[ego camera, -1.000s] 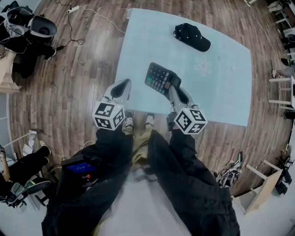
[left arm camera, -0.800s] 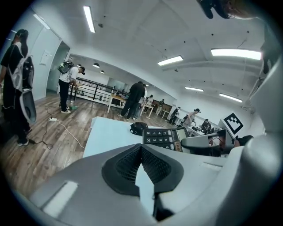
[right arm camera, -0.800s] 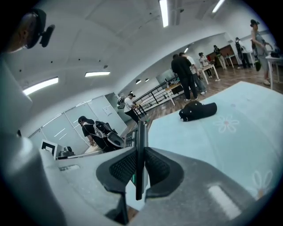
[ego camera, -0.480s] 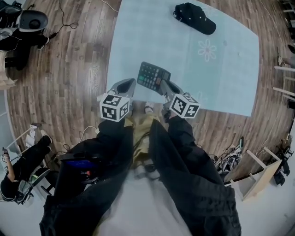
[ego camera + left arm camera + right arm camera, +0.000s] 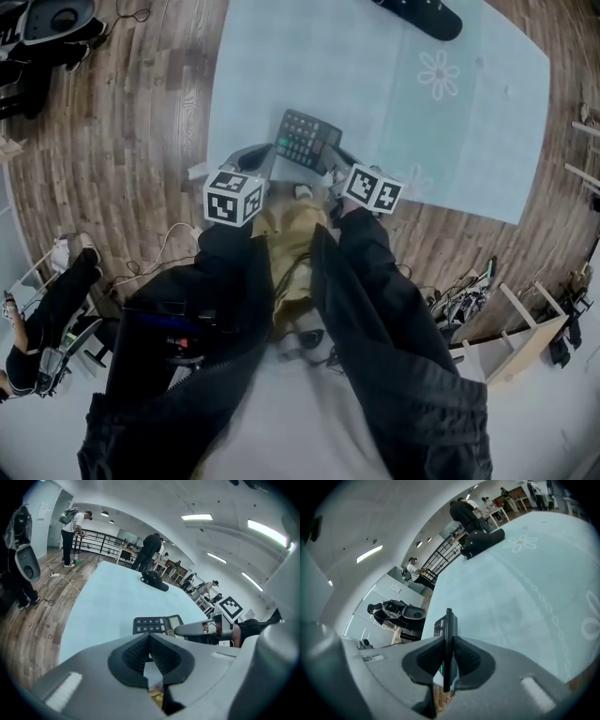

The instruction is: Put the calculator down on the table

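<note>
A black calculator with rows of keys hangs low over the near edge of the light blue table. My right gripper is shut on its near right edge. In the right gripper view the calculator stands edge-on, clamped between the ribbed pads. My left gripper sits just left of it, shut with nothing in it. Seen from the left gripper view, the calculator lies ahead of the closed left gripper, keys up, with the right gripper beside it.
A black cap lies at the table's far side, also as a cap and a cap. Wooden floor with cables is to the left. People stand at desks beyond the table. The person's legs are below the grippers.
Both grippers have sunk toward the table's near edge, and the calculator came down with the right one. The cap has slid to the top of the head view.
</note>
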Demonstrator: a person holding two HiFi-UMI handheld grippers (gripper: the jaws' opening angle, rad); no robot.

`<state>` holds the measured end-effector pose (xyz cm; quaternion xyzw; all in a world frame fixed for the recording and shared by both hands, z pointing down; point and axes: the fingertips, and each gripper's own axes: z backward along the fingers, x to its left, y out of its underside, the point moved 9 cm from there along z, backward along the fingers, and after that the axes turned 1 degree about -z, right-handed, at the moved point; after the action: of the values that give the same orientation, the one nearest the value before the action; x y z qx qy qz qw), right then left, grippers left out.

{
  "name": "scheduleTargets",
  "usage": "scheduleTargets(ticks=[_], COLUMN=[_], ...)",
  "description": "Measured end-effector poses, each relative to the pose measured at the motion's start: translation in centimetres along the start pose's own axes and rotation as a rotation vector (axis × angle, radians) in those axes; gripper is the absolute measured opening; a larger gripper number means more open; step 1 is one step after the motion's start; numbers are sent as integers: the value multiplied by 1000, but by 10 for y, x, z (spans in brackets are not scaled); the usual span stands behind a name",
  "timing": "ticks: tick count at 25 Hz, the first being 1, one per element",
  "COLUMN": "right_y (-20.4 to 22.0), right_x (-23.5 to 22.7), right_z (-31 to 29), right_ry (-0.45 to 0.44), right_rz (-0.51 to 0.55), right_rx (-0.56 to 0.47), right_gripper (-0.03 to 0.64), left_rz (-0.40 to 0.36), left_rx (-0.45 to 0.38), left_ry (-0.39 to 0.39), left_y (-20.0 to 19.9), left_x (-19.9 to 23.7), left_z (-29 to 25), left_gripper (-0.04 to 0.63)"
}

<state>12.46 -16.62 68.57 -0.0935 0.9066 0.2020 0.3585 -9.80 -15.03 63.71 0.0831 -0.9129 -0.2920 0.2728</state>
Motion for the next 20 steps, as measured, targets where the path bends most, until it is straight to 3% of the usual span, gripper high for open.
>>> scheduleTargets(ticks=[9,20], right_y=[11,14], right_x=[-20,-37], right_z=[-23,-38], right_ry=[-15,0], right_rz=[-92,-87], right_rx=[54,56], right_gripper=[52,58], left_rz=[39,50], left_rx=[10,11], left_ry=[-11,-21], left_y=[13,23], left_x=[7,13], left_z=[5,9], left_gripper=[-5,-4])
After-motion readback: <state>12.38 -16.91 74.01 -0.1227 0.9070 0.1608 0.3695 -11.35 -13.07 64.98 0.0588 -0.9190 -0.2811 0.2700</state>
